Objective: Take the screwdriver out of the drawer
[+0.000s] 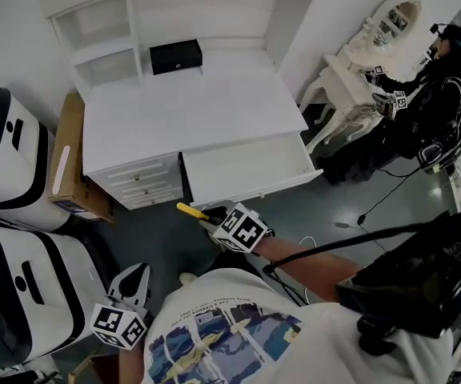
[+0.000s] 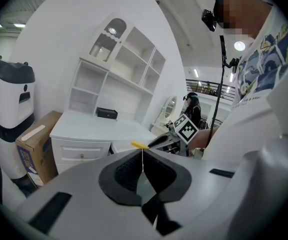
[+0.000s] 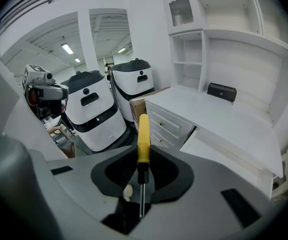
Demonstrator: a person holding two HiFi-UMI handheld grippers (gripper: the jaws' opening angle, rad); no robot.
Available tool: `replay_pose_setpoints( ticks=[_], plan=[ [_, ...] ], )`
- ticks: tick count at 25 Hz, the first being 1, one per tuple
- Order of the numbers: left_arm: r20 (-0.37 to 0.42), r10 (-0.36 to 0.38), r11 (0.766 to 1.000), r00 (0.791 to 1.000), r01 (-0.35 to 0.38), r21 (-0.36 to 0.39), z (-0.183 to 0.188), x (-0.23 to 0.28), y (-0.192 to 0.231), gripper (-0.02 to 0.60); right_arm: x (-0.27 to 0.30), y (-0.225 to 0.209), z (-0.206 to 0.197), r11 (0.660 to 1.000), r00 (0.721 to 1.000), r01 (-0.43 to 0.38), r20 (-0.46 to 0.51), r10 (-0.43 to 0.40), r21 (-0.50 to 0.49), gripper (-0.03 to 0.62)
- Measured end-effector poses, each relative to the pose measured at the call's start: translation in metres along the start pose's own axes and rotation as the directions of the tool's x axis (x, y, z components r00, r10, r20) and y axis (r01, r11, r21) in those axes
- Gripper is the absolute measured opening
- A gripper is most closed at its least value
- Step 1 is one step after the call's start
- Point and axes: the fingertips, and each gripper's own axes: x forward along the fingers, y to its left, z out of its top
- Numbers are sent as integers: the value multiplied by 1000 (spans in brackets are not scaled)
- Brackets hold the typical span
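Screwdriver [image 3: 143, 134] sat clamped in the right tool [image 3: 142, 170], clear of the open drawer [image 1: 254, 189] ahead (left tool [image 2: 142, 165] clenched, empty). Gripped at the handle's end, it might swivel loose.

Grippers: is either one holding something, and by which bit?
The right gripper holds the screwdriver near the bottom of its yellow handle, where the black collar starts. The left gripper is shut and empty.

My right gripper [image 3: 141, 168] tilts downward, jaws clamped on the screwdriver [image 3: 143, 136] whose handle juts past the tips, my bare forearm [image 1: 310, 258] trailing behind it, while my left gripper [image 2: 142, 158], held back to its left, has its jaws pressed together, empty.
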Motion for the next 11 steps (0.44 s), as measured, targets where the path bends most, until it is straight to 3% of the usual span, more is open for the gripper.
replay_pose_setpoints(
  ticks=[11],
  plan=[
    [-20,-5,1000,1000,5,13,7,6,0,14,-4,-11,1,1000,1000,2,5,-2,24,95]
  ],
)
